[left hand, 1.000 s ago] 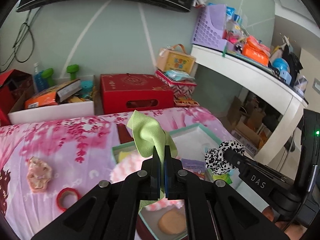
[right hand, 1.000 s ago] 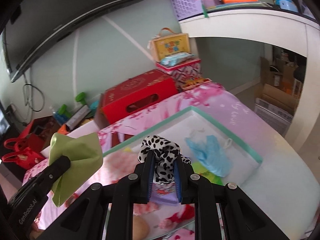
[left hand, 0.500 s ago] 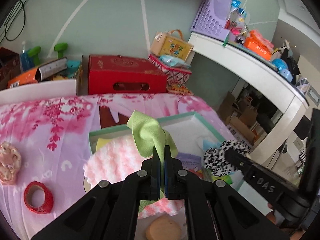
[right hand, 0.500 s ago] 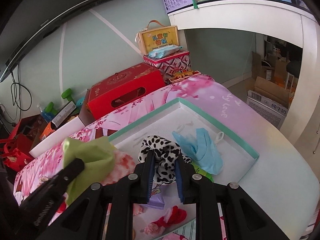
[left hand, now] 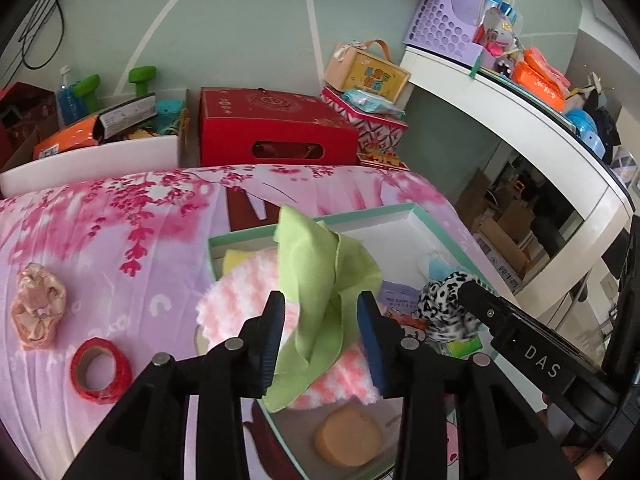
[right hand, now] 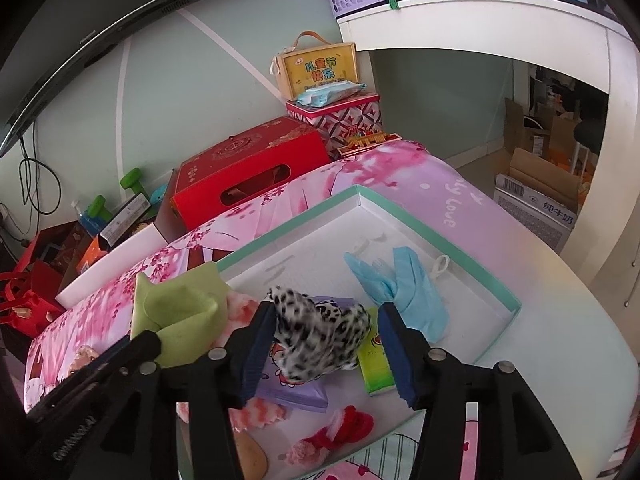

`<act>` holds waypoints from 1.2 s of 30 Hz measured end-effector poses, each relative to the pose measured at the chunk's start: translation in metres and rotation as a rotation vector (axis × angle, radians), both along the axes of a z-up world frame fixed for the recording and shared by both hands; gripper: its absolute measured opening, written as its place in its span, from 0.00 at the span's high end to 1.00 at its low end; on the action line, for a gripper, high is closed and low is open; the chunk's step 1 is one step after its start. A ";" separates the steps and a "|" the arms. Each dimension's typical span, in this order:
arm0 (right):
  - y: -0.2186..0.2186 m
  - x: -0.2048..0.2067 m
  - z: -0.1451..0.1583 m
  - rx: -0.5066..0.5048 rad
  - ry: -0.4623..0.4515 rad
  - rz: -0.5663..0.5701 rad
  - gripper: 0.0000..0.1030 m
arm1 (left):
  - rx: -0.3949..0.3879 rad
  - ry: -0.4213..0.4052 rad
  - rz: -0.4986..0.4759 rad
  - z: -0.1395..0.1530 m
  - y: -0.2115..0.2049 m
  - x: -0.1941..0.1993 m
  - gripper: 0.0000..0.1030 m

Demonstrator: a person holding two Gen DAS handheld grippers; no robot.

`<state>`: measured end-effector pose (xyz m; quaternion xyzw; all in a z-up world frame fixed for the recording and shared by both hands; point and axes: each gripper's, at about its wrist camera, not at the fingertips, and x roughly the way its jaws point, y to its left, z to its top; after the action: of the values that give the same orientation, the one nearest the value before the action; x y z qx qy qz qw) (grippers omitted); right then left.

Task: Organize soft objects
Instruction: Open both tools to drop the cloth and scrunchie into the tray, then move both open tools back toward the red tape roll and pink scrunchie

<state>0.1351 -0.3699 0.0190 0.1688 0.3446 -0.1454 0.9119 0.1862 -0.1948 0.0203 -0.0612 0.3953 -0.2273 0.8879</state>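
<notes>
Your left gripper (left hand: 320,316) points steeply downward, its jaws opening, with a green cloth (left hand: 320,276) standing between them, no longer clamped. Your right gripper (right hand: 326,338) tilts down likewise just beside it, jaws also opening, a spotted scrunchie (right hand: 320,334) loose between its blue pads (right hand: 394,346).

Right wrist view. The right hand-held gripper (right hand: 326,326) is opening, its blue-padded jaws apart on either side of a black-and-white spotted scrunchie (right hand: 320,330); contact with the pads cannot be judged. The scrunchie is above a shallow white tray with a teal rim (right hand: 472,270), which also contains a light blue face mask (right hand: 404,288), a purple packet (right hand: 292,392) and a green packet (right hand: 374,360). At left, the left hand-held gripper's fingertip (right hand: 142,346) is just beside a green cloth (right hand: 176,304).
</notes>
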 end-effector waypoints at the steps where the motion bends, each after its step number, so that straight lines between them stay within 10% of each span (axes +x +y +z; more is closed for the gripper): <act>1: 0.000 0.000 0.000 -0.001 0.000 0.000 0.45 | 0.009 -0.001 0.006 0.001 0.002 0.000 0.60; 18: 0.003 0.004 -0.007 -0.069 0.070 -0.007 0.01 | 0.126 0.051 0.156 -0.009 0.026 0.007 0.11; 36: 0.011 0.009 -0.016 -0.097 0.127 0.022 0.00 | 0.171 0.131 0.302 -0.023 0.053 0.017 0.10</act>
<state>0.1443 -0.3592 0.0027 0.1111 0.3960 -0.1623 0.8969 0.2030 -0.1421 -0.0031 -0.0587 0.4566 -0.0524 0.8862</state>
